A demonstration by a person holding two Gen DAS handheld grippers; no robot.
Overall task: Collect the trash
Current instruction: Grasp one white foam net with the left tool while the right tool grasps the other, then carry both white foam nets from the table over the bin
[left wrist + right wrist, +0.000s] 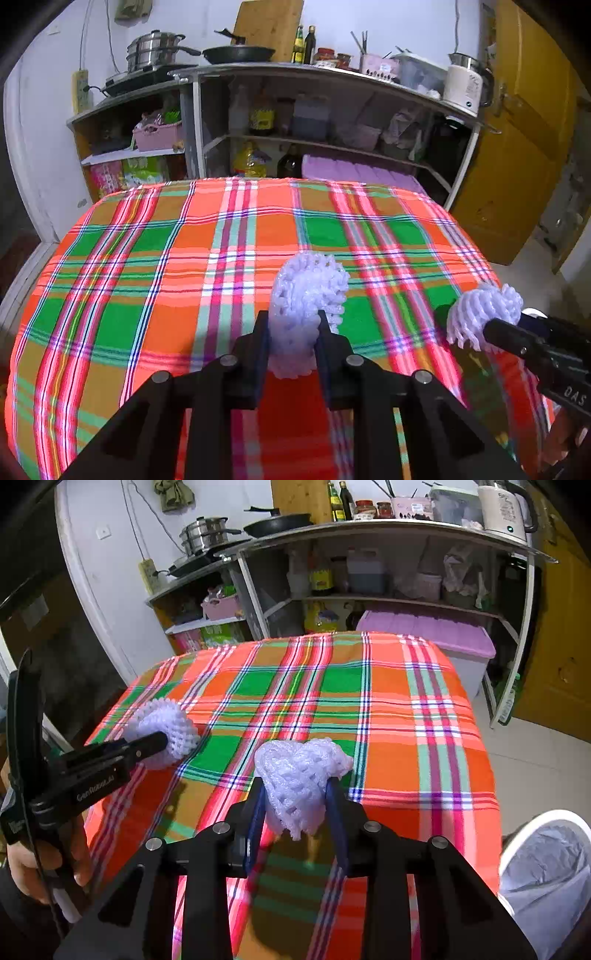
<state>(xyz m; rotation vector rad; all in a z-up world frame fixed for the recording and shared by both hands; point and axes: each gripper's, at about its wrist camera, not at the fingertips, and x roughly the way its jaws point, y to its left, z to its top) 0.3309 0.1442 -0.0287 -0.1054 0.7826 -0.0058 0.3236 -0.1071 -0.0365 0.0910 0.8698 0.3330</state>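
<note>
My left gripper (291,325) is shut on a white foam fruit net (306,295) and holds it over the plaid tablecloth (166,280). My right gripper (297,794) is shut on a second white foam net (299,771) above the cloth (388,720). In the left wrist view the right gripper (491,326) shows at the right edge with its net (480,310). In the right wrist view the left gripper (159,738) shows at the left with its net (166,723).
A white bin lined with a plastic bag (546,871) stands on the floor beside the table's right edge. Behind the table is a metal shelf unit (314,74) with pots, bottles and a kettle. A yellow door (517,147) is at the right.
</note>
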